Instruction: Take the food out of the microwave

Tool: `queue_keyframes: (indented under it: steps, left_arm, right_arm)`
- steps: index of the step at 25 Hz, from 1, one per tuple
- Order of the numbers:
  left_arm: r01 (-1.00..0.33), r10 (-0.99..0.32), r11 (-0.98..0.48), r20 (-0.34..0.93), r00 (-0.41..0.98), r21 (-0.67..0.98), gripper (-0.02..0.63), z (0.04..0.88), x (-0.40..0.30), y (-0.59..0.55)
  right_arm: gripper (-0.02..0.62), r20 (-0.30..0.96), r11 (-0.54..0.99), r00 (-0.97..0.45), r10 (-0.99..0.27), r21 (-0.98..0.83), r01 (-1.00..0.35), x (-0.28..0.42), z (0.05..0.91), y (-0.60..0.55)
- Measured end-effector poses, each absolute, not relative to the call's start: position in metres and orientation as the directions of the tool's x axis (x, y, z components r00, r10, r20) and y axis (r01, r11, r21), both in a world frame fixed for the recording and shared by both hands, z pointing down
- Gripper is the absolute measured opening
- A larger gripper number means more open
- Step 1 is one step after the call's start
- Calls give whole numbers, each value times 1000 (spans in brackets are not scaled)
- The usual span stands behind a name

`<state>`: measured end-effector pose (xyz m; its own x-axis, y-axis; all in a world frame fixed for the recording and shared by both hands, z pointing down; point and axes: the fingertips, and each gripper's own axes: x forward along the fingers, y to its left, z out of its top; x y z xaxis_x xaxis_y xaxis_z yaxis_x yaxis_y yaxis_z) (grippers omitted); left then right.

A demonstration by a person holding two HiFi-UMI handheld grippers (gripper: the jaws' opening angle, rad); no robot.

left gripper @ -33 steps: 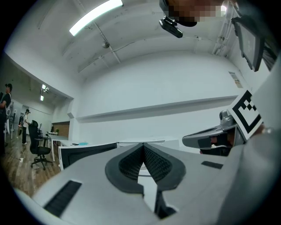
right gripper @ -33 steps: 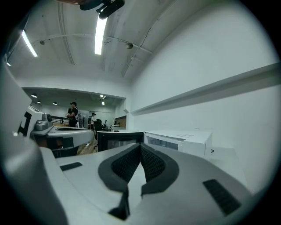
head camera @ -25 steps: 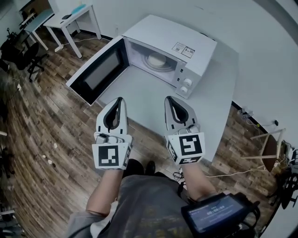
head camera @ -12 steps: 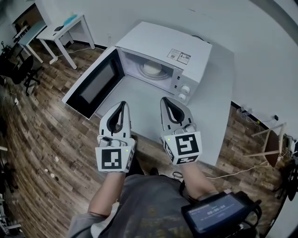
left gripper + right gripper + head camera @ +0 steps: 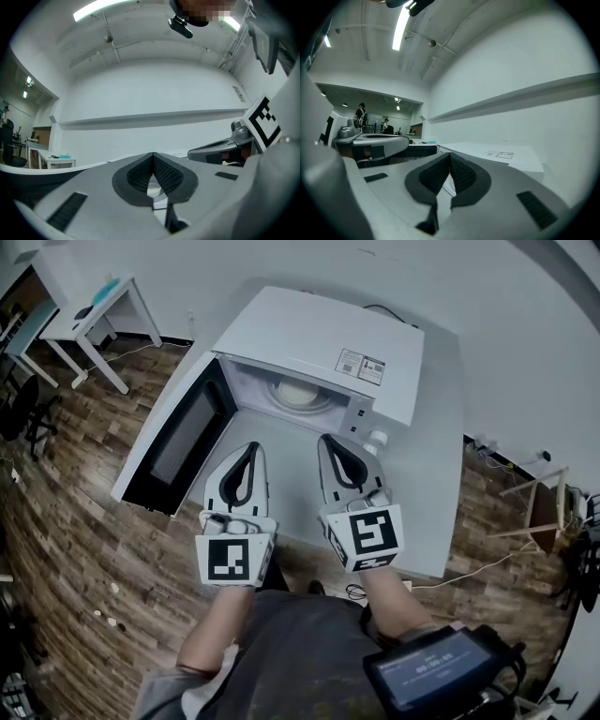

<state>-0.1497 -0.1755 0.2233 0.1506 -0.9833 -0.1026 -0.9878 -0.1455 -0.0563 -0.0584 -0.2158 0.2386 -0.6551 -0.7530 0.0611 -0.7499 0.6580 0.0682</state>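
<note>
Wood-plank flooring surrounds a smooth white table, and on it stands the boxy white microwave with its dark-windowed door swung wide to my left. The food is inside on the round turntable: a pale, rounded heap in a shallow dish. I cannot tell what it is from here.

I hold the left gripper and the right gripper side by side just in front of the opening. Both are clenched on nothing, their ribbed black rubber pads meeting at the tips inside hard grey plastic shells.

What worries me:
- Both pairs of jaws are closed. If I push in like this I would only nudge the dish, perhaps sliding it across the glassy turntable.
- The opening looks narrow for two bulky grippers, so one could knock the frame or the other.
- My left gripper is close to the open door, and a sideways swing might bump it.
- The dish rim looks smooth and thin. I judge a one-sided pinch could slip or tip it and spill the food on the way out.
</note>
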Motion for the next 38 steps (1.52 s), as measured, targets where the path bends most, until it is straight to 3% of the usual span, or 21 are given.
queue_keyframes:
  steps: [16, 32, 38]
  left_arm:
    - [-944, -944, -326, -32, 328, -46, 8, 284, -170, -264]
    - [-938, -937, -347, -40, 346, 2, 8, 382, -168, -308]
    - [-943, -943, -331, -20, 331, 24, 8, 402, -168, -313]
  right_arm:
    - [8, 76, 567, -563, -823, 56, -822, -100, 287, -291]
    - [14, 93, 508, -502, -860, 55, -860, -104, 390, -334]
    - [52, 154, 516, -505, -850, 43, -856, -109, 423, -335]
